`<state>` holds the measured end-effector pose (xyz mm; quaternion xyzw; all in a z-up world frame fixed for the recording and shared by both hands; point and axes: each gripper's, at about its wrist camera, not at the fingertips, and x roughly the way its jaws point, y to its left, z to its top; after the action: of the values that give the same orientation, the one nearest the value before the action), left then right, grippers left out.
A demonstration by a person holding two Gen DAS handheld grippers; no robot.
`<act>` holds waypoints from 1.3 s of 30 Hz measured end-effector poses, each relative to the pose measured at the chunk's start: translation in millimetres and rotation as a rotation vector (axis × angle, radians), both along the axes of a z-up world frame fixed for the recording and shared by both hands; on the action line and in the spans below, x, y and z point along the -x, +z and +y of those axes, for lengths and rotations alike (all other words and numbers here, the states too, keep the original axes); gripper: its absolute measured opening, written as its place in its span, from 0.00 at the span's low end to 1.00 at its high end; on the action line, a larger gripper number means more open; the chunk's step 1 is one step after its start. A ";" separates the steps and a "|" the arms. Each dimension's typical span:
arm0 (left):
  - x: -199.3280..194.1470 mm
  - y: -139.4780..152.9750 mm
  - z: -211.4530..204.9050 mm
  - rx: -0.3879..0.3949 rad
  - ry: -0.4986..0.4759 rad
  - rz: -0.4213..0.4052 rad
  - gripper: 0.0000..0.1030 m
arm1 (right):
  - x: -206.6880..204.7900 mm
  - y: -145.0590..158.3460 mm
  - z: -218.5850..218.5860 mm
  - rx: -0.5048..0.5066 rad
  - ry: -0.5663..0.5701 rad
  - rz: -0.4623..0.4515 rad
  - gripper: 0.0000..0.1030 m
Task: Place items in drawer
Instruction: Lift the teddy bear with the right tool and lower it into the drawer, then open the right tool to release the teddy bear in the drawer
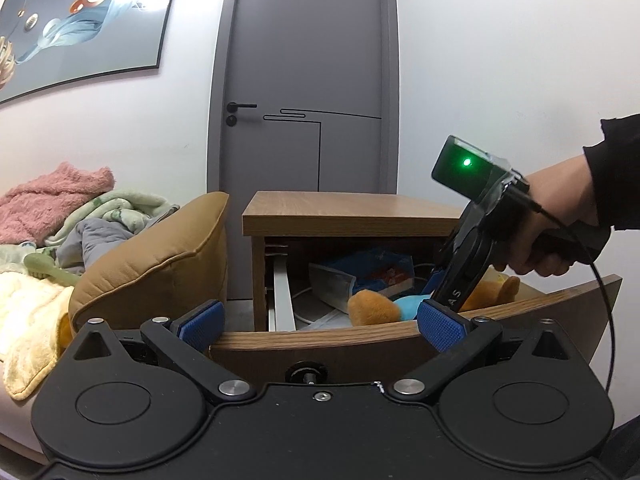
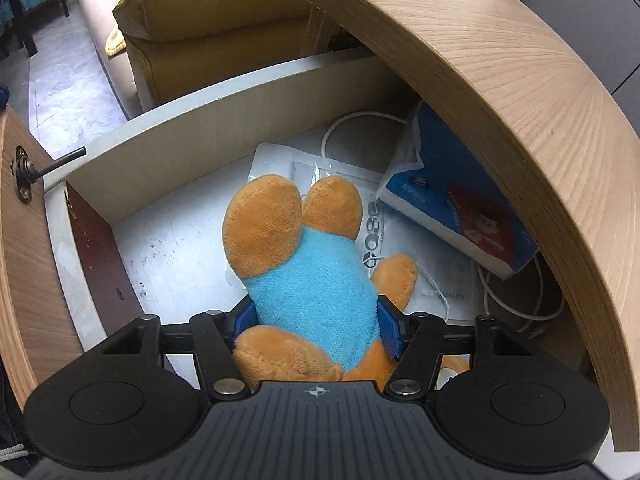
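An orange plush toy in a light blue shirt is inside the open wooden drawer of the nightstand. My right gripper is shut on the plush toy's body, and the toy's feet point to the drawer's back. In the left wrist view the plush toy shows above the drawer front, with the right gripper reaching down into the drawer, held by a hand. My left gripper stands open in front of the drawer front, with nothing between its blue pads.
The drawer holds a blue tissue pack, a flat clear plastic package and a white cable. The nightstand top overhangs the drawer. A tan cushioned sofa arm and piled blankets lie left. A grey door stands behind.
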<state>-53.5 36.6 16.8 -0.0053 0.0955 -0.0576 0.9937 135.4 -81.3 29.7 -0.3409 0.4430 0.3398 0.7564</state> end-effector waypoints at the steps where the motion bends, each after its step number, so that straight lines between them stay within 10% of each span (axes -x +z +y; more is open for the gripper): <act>1: 0.9 0.3 0.2 0.002 -0.001 -0.003 0.99 | -0.5 -0.6 -0.2 -0.001 0.004 0.008 0.63; 21: 15.8 -0.2 -1.9 0.014 -0.048 -0.079 0.99 | 5.8 56.8 -23.6 -0.120 -0.086 -0.073 0.90; 39: 23.3 3.1 3.3 0.054 -0.029 -0.115 0.99 | 119.1 119.7 -118.7 -0.595 -0.343 -0.500 1.00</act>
<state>-76.8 39.8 19.9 -0.0272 0.0367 -0.0748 0.9962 16.3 -200.0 149.4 -0.1010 0.1789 0.2289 0.9515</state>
